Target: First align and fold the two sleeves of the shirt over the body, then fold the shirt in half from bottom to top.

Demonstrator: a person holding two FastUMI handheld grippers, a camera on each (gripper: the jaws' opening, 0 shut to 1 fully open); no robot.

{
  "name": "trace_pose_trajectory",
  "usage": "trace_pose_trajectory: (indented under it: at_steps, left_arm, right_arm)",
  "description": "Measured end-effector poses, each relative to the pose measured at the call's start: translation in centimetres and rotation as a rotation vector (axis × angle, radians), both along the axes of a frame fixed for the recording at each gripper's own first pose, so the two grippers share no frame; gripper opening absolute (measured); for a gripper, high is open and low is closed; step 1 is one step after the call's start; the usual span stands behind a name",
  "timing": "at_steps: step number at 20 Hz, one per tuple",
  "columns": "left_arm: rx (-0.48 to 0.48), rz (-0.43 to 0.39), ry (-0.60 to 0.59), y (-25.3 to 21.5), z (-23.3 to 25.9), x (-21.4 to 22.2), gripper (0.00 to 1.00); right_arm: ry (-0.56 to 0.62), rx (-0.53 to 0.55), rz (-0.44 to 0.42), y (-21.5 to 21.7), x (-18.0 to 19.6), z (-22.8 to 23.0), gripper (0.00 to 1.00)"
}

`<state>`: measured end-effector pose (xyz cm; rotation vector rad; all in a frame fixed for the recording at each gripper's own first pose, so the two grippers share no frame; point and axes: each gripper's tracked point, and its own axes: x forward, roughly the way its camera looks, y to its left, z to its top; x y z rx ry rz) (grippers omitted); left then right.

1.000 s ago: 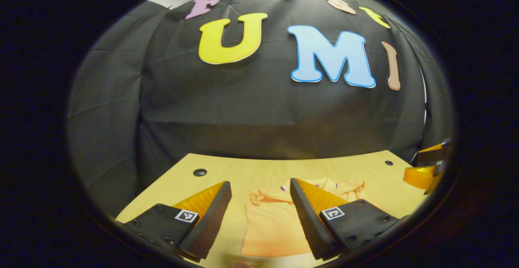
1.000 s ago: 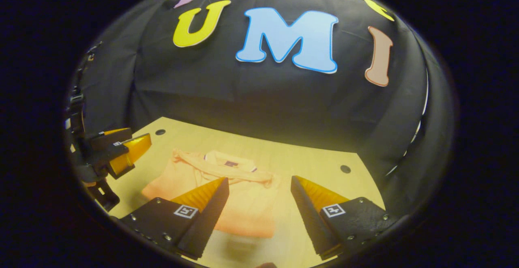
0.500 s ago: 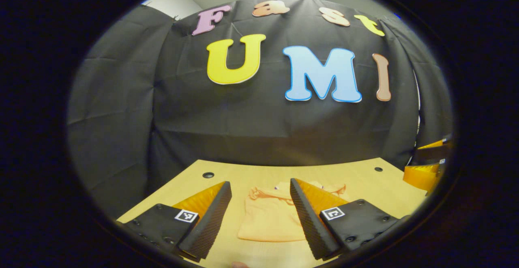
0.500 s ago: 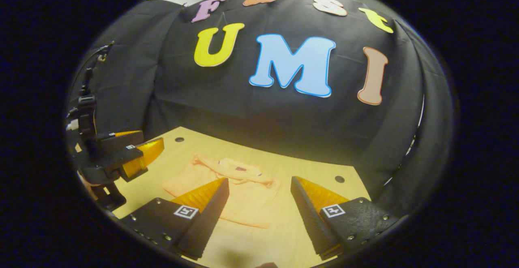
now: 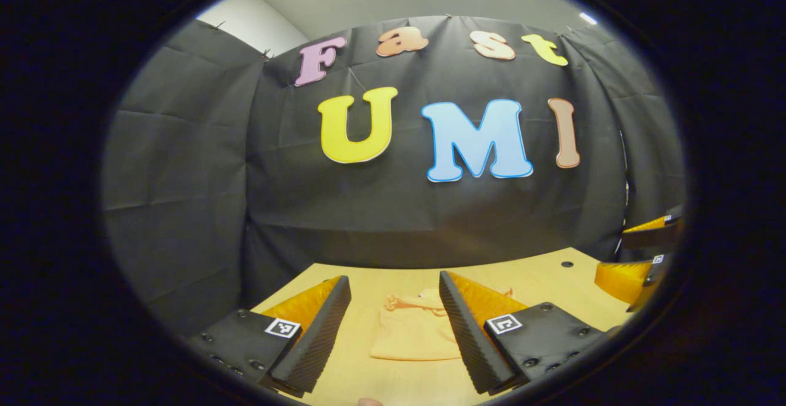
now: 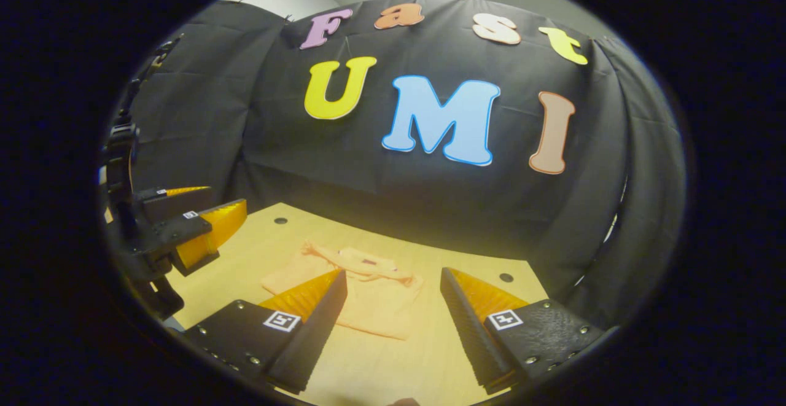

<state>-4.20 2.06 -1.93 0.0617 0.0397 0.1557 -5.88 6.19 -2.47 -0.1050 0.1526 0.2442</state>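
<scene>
Two tools, both with fingers spread wide, nothing between them, both raised off the table. Left tool (image 5: 393, 326) in the left gripper view: the orange polo shirt (image 5: 414, 332) lies flat on the wooden table (image 5: 540, 283) ahead of and below it, seen through the gap between the fingers, its right part hidden behind the right finger. No contact with the cloth. Shirt is folded into a compact, roughly rectangular packet, collar end away from the camera, folded edge toward it. Right tool (image 5: 632, 271) appears at the far right edge of that view, over the table's right side, well apart from the shirt.

Right gripper view: right tool (image 6: 393, 326) hangs above the near part of the table, shirt (image 6: 368, 295) ahead, lying partly behind the left finger and partly in the gap. Not touching. Collar (image 6: 362, 263) with a small dark tag faces the black cloth wall (image 6: 430, 209). Left tool (image 6: 202, 228) sits at the left edge of this view, held above the table's left side, its fingers apart, to the left of the shirt and clear of it. Round holes (image 6: 506, 277) show near the table's far corners.
</scene>
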Motion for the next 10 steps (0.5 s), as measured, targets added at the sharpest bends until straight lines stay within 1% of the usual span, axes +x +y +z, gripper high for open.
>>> trace_pose_trajectory:
  at_steps: [1, 4, 6, 10]
  left_arm:
    - [-0.012, 0.002, -0.012, 0.0, 0.5, -0.3, 0.95]
    - [-0.03, -0.002, -0.021, 0.1, 1.2, -1.2, 0.94]
    - [-0.018, -0.009, -0.019, 0.5, 1.3, -1.6, 0.94]
    - [-0.005, -0.037, -0.008, 1.0, 1.2, -1.8, 0.95]
  right_arm:
    - [-0.011, 0.003, 0.002, 0.1, -0.3, 0.4, 0.95]
    - [-0.047, 0.014, -0.027, -0.2, -0.8, 1.2, 0.95]
    - [-0.062, 0.032, -0.048, -0.1, -0.9, 1.3, 0.95]
    - [-0.055, 0.055, -0.089, 0.2, -0.7, 0.9, 0.95]
